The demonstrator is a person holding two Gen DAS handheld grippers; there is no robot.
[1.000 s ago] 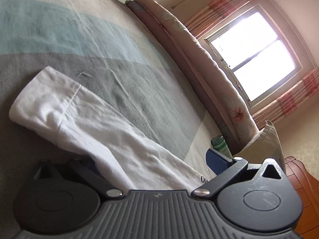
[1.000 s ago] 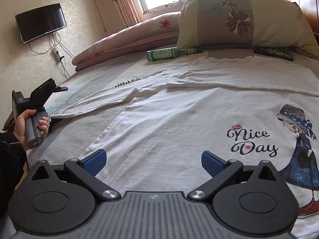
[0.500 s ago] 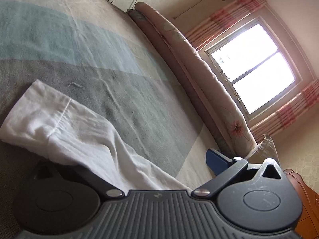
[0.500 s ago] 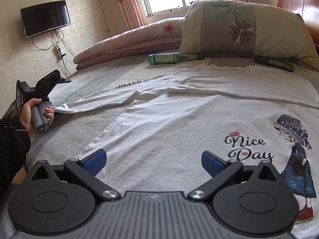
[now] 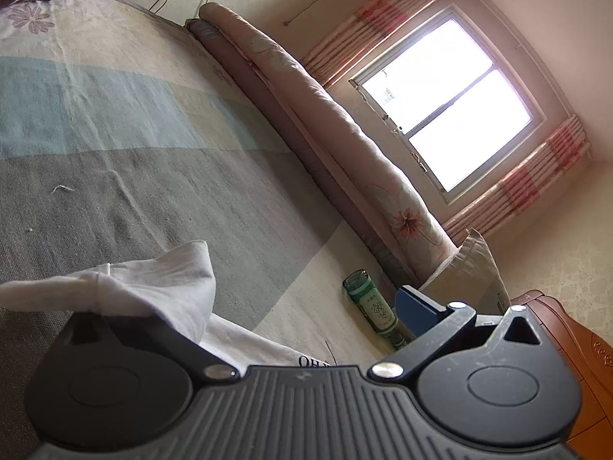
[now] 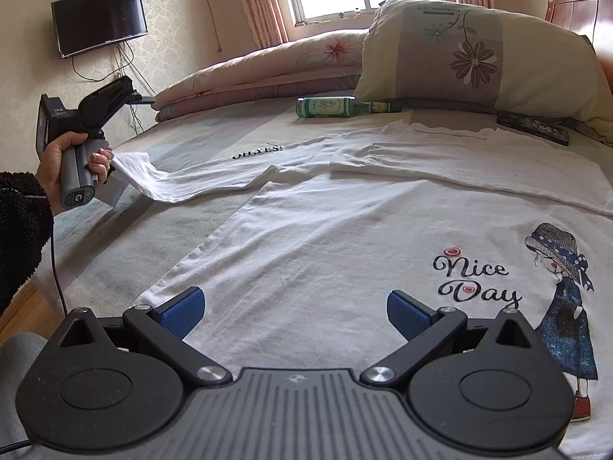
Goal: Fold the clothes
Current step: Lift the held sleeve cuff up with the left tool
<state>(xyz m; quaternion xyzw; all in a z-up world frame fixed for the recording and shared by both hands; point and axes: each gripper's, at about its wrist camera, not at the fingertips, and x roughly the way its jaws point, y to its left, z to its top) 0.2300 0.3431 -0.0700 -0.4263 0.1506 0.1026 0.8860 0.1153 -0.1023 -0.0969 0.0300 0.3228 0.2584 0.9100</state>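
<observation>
I am hovering my right gripper [image 6: 293, 314], jaws standing wide, over the hem of the white shirt [image 6: 345, 237] lying flat on the bed [image 6: 115, 237], while my left gripper [image 6: 115, 94] is lifting its sleeve [image 5: 153, 287], grip hidden by cloth.

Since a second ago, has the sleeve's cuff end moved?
Yes. The sleeve cuff has lifted off the bedsheet with the left gripper, rising toward the TV side in the right wrist view, no longer lying flat.
</observation>
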